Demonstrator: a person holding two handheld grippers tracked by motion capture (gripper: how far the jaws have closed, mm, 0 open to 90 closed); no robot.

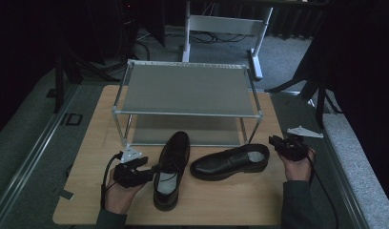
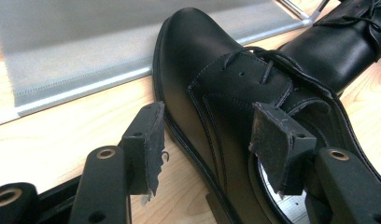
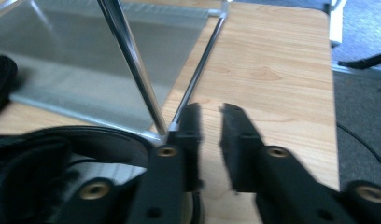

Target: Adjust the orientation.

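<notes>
Two black leather shoes are seen on the wooden table (image 1: 240, 200), in front of a two-tier metal shoe rack (image 1: 185, 90). The left shoe (image 1: 171, 167) stands with its toe toward the rack; the right shoe (image 1: 230, 162) lies crosswise, its toe just beside the left shoe. The left gripper (image 1: 147, 168) is held at the left shoe's side, one pad (image 2: 144, 144) outside the wall and the other inside the opening, with a gap left on the outer side. The right gripper (image 1: 274, 142) is held just behind the right shoe's heel, its jaws narrowed to a slit with nothing between them.
</notes>
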